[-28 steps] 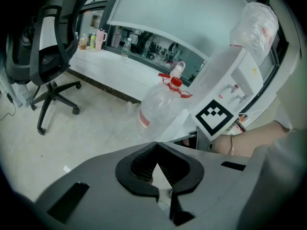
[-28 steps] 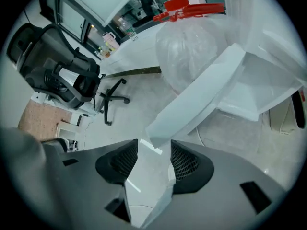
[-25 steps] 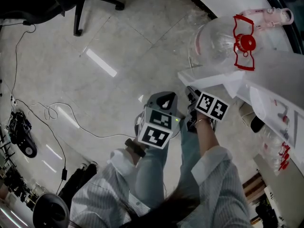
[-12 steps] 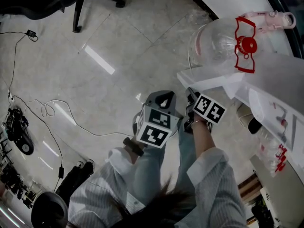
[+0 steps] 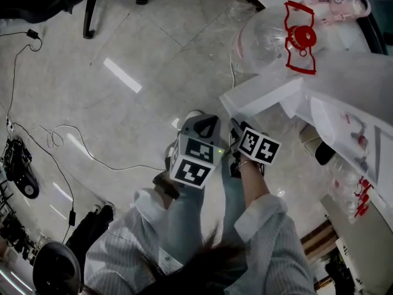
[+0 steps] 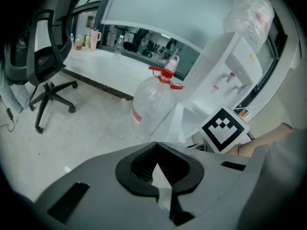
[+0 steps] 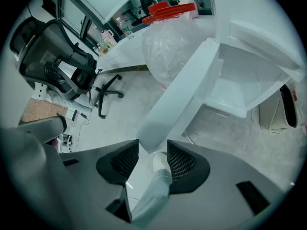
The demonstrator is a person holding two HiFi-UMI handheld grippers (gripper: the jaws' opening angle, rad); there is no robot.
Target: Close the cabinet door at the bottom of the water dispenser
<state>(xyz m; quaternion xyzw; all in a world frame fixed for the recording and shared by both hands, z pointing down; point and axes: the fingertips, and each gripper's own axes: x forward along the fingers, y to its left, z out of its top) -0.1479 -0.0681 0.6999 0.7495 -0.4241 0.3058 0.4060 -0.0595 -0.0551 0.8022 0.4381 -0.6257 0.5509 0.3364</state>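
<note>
Jug (image 5: 264, 39) beside cabinet door (image 5: 261, 97); bare floor (image 5: 135, 134) leftward.

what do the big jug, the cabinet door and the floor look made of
Jug: clear plastic, probably; the floor shows through it, and its cap is red.
Cabinet door: smooth white panel with a soft sheen, likely plastic or painted metal; I cannot tell which.
Floor: glossy pale stone-look tile; grout lines and lamp reflections show.
</note>
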